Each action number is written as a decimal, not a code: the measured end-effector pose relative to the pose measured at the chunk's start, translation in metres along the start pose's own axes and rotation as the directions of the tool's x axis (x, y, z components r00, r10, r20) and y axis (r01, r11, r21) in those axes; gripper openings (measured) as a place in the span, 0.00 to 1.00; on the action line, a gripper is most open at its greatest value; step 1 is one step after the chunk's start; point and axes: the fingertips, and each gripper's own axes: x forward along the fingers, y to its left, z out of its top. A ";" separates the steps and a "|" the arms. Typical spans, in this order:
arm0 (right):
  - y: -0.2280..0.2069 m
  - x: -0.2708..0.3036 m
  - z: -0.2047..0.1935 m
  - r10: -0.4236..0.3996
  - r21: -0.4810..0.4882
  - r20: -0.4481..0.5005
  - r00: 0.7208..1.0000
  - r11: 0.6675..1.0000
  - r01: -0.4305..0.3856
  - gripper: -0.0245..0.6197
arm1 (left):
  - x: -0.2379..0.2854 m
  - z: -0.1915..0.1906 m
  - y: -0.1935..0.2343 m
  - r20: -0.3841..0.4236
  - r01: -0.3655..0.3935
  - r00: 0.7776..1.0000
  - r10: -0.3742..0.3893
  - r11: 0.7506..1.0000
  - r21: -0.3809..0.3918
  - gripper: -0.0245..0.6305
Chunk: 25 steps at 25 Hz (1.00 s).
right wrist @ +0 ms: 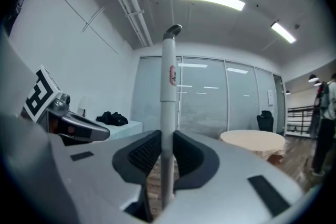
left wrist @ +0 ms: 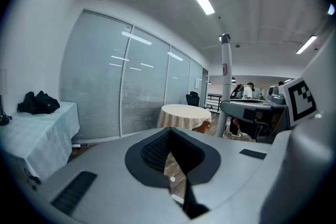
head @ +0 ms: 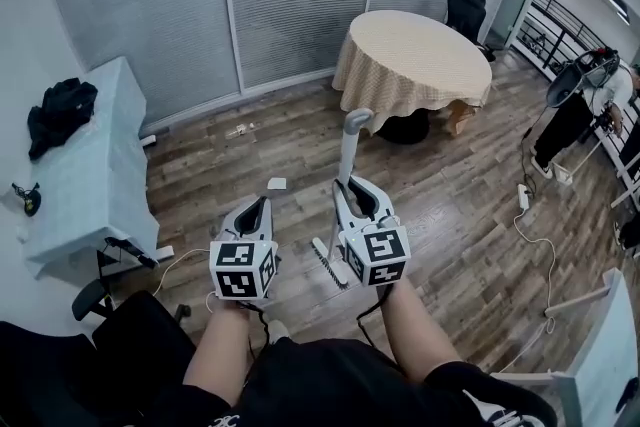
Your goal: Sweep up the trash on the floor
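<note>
- Right tongs (right wrist: 167, 139): clamped on the upright white handle (right wrist: 168, 76) of the sweeping tool, whose toothed foot (head: 331, 267) is down near the wooden floor (head: 450, 215).
- Left tongs (left wrist: 169, 134): together, holding nothing.
- Trash: a white scrap (head: 277, 183) just ahead of the left tongs; smaller bits (head: 240, 129) farther off.
- Step, as I judge it: tool in hand, sweeping not begun. Next, bring it to the nearest scrap.

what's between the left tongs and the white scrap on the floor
Nothing: the head view shows only bare wood floor between the left tongs and the white scrap.
</note>
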 end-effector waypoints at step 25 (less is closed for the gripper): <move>-0.026 0.034 -0.009 -0.249 -0.007 -0.079 0.965 0.968 0.249 0.16 | 0.017 -0.027 0.093 -0.062 0.122 0.990 -0.123 0.992 -0.024 0.04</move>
